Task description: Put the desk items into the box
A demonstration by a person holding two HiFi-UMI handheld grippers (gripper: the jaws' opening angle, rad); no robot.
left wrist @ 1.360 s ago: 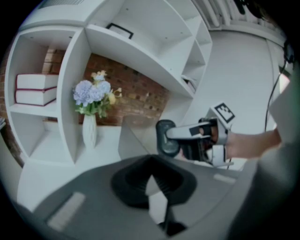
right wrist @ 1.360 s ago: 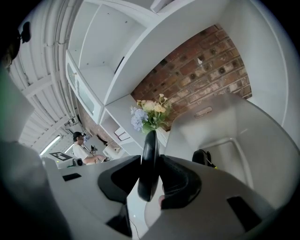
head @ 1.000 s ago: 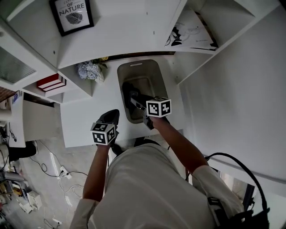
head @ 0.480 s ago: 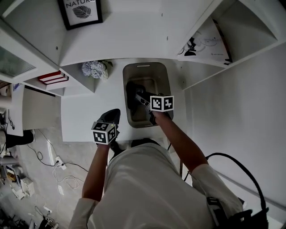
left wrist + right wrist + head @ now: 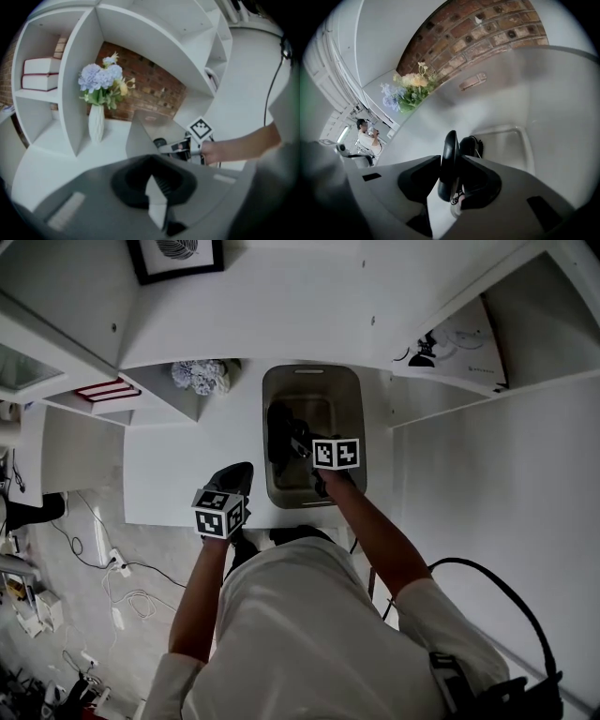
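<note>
The left hand-held gripper (image 5: pixel 234 480) hangs over the near edge of the white bench (image 5: pixel 178 460). Its jaws are together with nothing between them, and it points towards the back of the bench. Below it, off the bench, loose cables (image 5: pixel 120 570) lie on the floor (image 5: pixel 150 549).

Further in and to the right, the right hand-held gripper (image 5: pixel 298 444) reaches down into the grey box (image 5: pixel 354 418). Its jaws are clamped on a black item (image 5: pixel 450 161), which is thin and rounded where it shows edge-on between them. The item is inside the box, held clear above its pale bottom. Just beyond it, lower in the box, sits another dark lump with a thin cord (image 5: pixel 471 147). Whether that is part of the same item I cannot tell.

The box stands on the right end of the bench, its far end near the back wall and a shelf upright just beside it. To its left, a white vase (image 5: pixel 96 123) of blue and yellow flowers (image 5: pixel 101 77) stands upright in a shelf niche (image 5: pixel 77 93). It is apart from the box.

Further left, in the next compartment, two books (image 5: pixel 42 72) lie stacked flat. A brick wall (image 5: pixel 143 89) shows behind the flowers and the box. A framed picture (image 5: pixel 178 257) stands on top of the shelves.
</note>
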